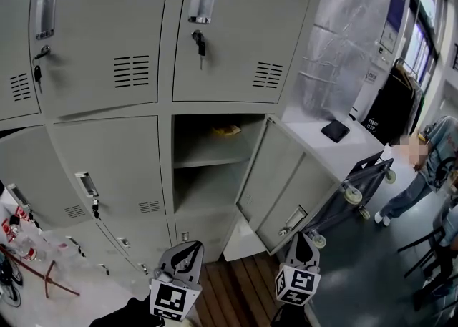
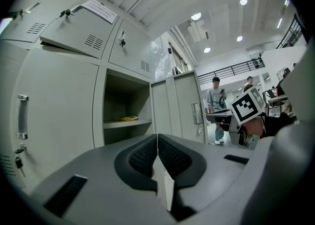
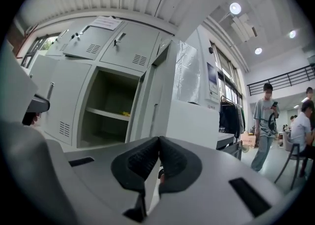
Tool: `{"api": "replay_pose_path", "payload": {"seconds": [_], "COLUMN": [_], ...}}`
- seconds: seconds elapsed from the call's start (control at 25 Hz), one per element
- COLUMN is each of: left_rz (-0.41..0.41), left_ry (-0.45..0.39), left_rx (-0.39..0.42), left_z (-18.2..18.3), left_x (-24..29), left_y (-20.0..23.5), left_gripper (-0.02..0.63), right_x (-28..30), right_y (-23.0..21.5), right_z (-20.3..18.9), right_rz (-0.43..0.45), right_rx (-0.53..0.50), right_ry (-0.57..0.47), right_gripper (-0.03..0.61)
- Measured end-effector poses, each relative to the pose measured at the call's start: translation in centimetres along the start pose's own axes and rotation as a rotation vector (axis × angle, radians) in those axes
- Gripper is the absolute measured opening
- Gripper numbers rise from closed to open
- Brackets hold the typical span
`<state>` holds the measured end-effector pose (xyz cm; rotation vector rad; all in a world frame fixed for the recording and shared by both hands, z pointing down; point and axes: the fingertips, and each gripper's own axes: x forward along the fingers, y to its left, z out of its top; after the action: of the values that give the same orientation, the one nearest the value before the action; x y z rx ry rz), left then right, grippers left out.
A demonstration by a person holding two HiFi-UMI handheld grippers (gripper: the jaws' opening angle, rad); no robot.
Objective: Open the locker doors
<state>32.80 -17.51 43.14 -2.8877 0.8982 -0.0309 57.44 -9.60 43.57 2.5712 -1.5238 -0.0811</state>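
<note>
The grey locker bank [image 1: 107, 46] fills the head view. One middle compartment [image 1: 211, 168] stands open, its door [image 1: 286, 182] swung out to the right. A yellow item [image 1: 226, 130] lies on its shelf. Both grippers are low in front of the lockers. The left gripper [image 1: 184, 252] is below the closed door [image 1: 107, 168]; the right gripper [image 1: 300, 241] hangs by the open door's lower edge. In the left gripper view the left gripper [image 2: 157, 143] is shut and empty, facing the open compartment [image 2: 123, 111]. The right gripper [image 3: 158, 145] is also shut on nothing, before the open door [image 3: 155, 101].
Keys hang in the upper locks [image 1: 200, 43]. A white cabinet [image 1: 315, 139] with a black pouch [image 1: 335, 130] on top stands right of the lockers, a wheeled cart [image 1: 358, 189] beside it. People [image 1: 422, 168] and a chair [image 1: 429, 247] are at the right. Bottles [image 1: 21, 247] lie at the lower left.
</note>
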Motion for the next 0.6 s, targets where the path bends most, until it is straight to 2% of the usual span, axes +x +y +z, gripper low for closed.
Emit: {"api": "replay_pose_path", "payload": {"seconds": [0.6], "left_rz": [0.004], "left_ry": [0.013], "left_rx": [-0.006], "left_z": [-0.7], "left_x": [1.2], "left_y": [-0.3], "left_gripper": [0.025], "right_x": [2.4], "right_y": [-3.3], "right_z": [-0.7], "right_rz": [-0.036], "right_rx": [-0.001], "right_ry": [0.013], "right_gripper": [0.015]}}
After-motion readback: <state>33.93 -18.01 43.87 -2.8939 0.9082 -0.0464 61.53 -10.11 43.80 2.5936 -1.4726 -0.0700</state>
